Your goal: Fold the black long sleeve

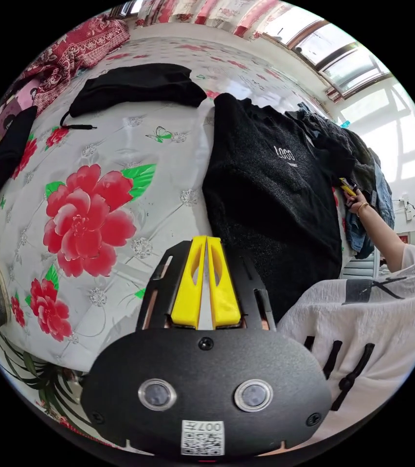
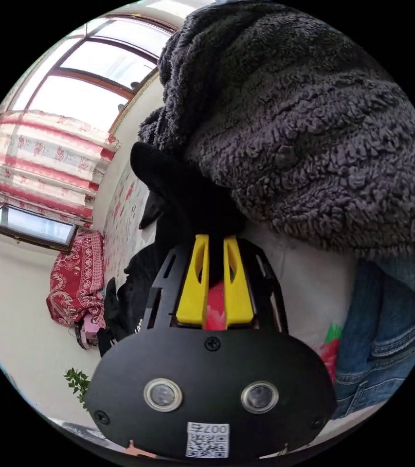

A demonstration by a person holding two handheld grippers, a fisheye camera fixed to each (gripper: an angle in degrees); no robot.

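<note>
On the flowered bed point(image 1: 119, 146), the black long sleeve point(image 1: 270, 194) lies spread front-up, its far sleeve side running under a heap of other clothes point(image 1: 358, 160). Above the sheet near its hem, the left gripper point(image 1: 207, 243) hangs with jaws pressed together, holding nothing. Over by the heap, the right gripper point(image 2: 215, 243) has its jaws slightly parted with black cloth between them, just under a grey fleece garment point(image 2: 304, 126) and beside blue denim point(image 2: 387, 321); whether they actually pinch the cloth I cannot tell. The step looks like freeing the sleeve from the pile. Best to confirm only the black knit is caught, not the fleece, then draw it low and flat toward the body so the rest stays smooth. A second black garment point(image 1: 139, 87) lies well apart
</note>
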